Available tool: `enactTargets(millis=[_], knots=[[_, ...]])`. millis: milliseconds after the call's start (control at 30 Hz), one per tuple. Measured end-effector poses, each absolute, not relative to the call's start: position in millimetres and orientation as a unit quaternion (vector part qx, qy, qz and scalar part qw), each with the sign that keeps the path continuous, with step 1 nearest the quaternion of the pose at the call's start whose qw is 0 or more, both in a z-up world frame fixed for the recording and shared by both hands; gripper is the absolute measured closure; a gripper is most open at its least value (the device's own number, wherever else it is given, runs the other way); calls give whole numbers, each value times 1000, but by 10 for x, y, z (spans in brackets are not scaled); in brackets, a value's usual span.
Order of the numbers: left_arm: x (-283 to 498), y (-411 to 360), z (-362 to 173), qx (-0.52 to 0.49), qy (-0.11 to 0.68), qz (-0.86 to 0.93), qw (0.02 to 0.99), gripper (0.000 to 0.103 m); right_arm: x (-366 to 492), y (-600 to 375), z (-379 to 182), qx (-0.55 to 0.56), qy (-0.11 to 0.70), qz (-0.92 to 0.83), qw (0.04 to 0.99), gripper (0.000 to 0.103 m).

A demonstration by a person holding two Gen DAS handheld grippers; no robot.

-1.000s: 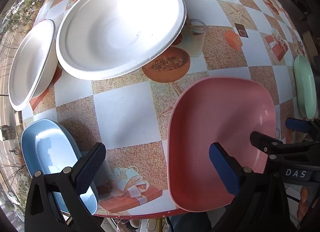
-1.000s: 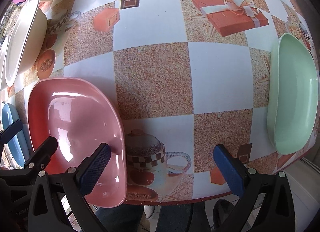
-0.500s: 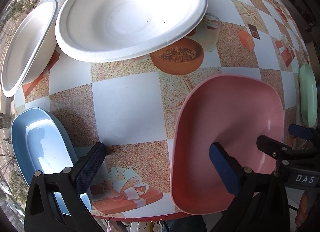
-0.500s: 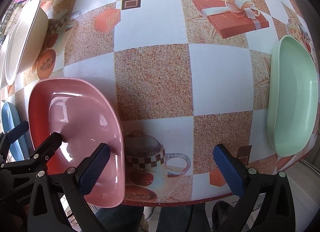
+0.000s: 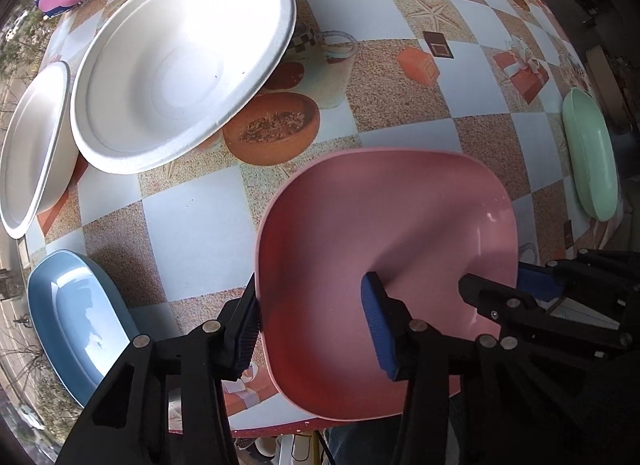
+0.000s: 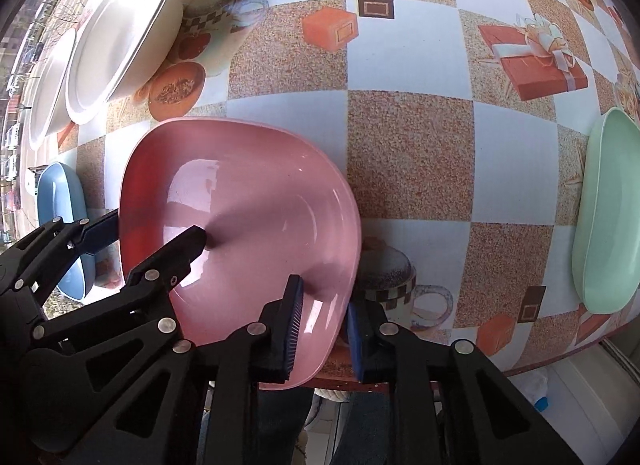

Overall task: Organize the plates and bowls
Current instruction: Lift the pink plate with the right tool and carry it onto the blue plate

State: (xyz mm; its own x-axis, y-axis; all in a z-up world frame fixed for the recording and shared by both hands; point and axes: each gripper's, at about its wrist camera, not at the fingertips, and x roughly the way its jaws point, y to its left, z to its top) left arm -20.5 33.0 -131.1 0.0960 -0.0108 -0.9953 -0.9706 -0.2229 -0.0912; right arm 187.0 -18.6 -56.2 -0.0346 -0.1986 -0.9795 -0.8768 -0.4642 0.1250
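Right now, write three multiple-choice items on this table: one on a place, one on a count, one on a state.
1. Where does the pale green plastic bowl sit?
A. at the table's right edge
B. inside the pink bowl
C. on the white bowls

2. How many white paper bowls show in the left wrist view?
A. one
B. three
C. five

3. What grips the pink squarish plastic bowl?
A. no tool
B. left tool only
C. both, the right tool too

Answers: 1 A, it lies alone there; 2 B, three rims show; 3 C, each tool's pads clamp a rim, jaws having just closed.
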Motion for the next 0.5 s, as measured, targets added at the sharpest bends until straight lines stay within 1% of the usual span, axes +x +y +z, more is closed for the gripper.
enactTargets(millis=[133, 367, 500], knots=[[-319, 212, -1322, -587, 415, 536, 443, 51, 1762, -210, -595, -624, 451, 576, 274, 80], [-693, 32, -1408, -605, 391, 555, 417, 51, 1273, -362, -596, -638, 423, 596, 243, 80], [-754, 5, -1508, -599, 391, 559, 420, 51, 1273, -376, -583, -639, 420, 598, 240, 80]])
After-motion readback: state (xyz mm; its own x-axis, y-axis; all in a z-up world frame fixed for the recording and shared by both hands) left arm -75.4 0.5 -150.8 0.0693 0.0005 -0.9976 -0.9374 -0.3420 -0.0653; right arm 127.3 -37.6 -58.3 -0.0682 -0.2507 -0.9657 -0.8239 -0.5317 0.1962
